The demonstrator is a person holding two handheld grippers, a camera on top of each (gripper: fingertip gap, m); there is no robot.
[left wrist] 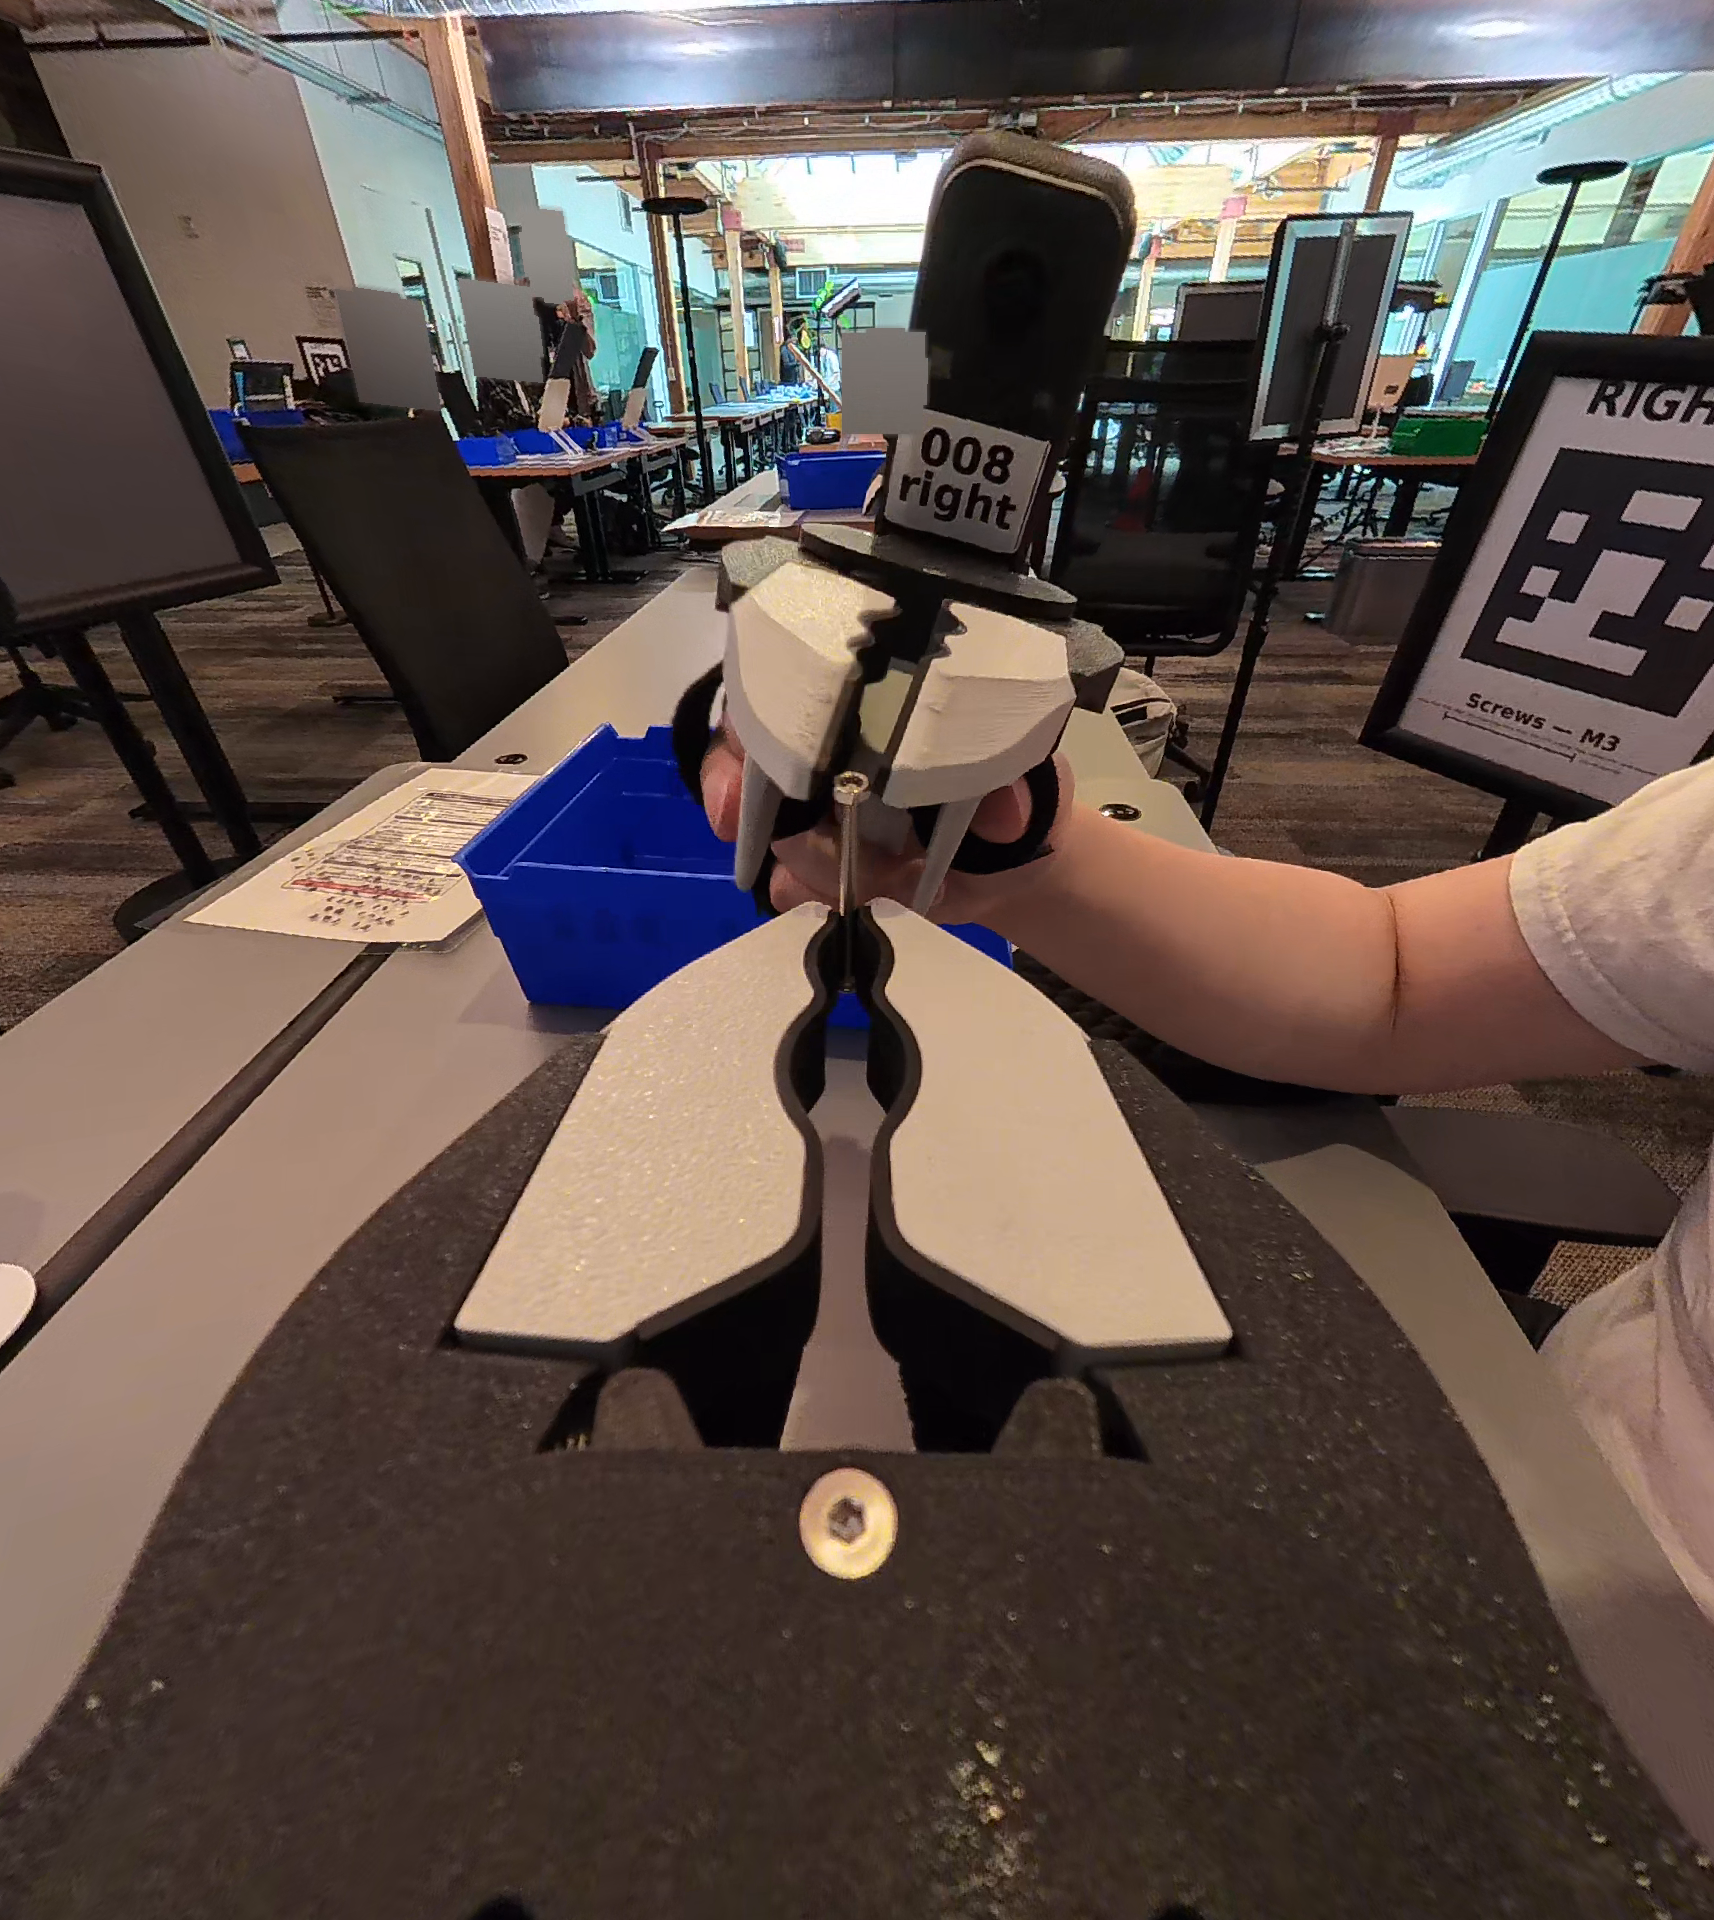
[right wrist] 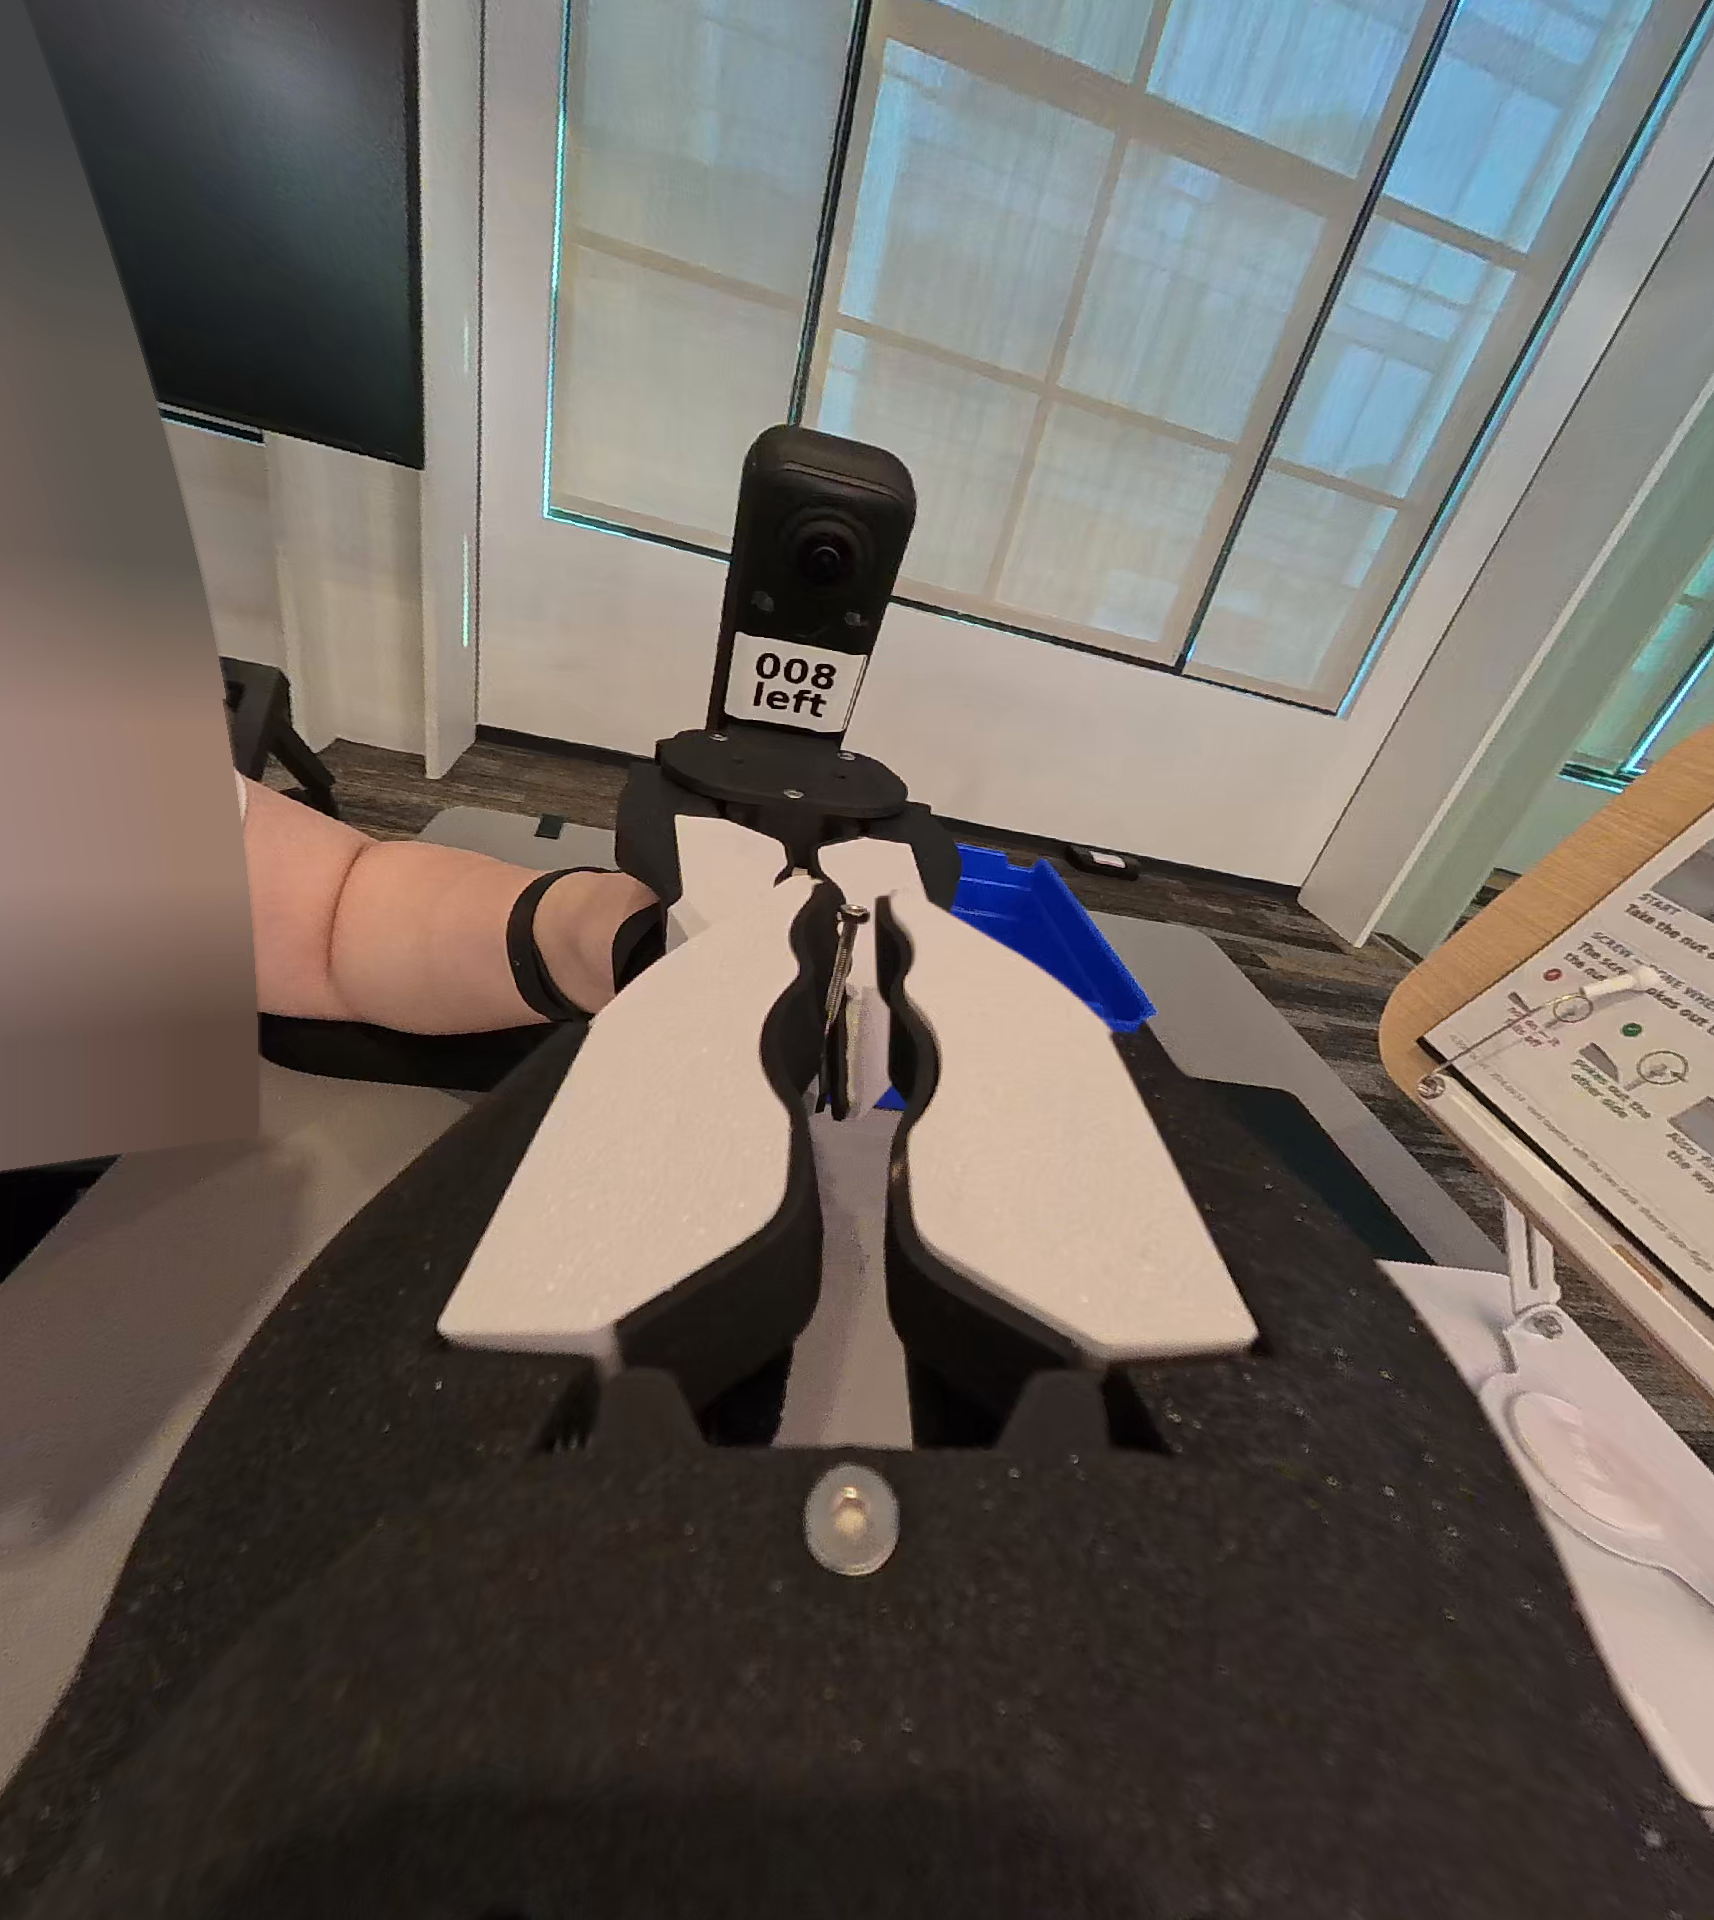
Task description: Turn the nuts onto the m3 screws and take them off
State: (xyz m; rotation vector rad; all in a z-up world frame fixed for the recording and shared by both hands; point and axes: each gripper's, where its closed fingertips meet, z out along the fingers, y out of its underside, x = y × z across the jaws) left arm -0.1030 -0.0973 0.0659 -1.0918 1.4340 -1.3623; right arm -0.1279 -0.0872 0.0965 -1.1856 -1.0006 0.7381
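While the two grippers face each other over the grey table (left wrist: 157, 1039), a thin silver m3 screw (left wrist: 845, 852) stands between them near the centre of the frame. The left gripper (left wrist: 846, 920), with white fingers on a black body, is closed on the lower end of the screw shaft at its fingertips. In the left wrist view the right gripper (left wrist: 848, 831) points toward the camera, and the screw head lies in front of the gap between its white fingers; I cannot tell if these fingers press on it. In the right wrist view the right gripper (right wrist: 848, 914) shows a narrow gap at the tips, and the screw (right wrist: 840, 966) lies tilted inside this gap, its head near the tips. If a nut sits on the screw, it is too small to tell.

Behind the grippers a blue plastic bin (left wrist: 604, 883) rests on the table. A white printed sheet (left wrist: 365, 862) lies left of the bin. At the right edge of the left wrist view stands a black-framed sign with a square pattern (left wrist: 1601, 582).
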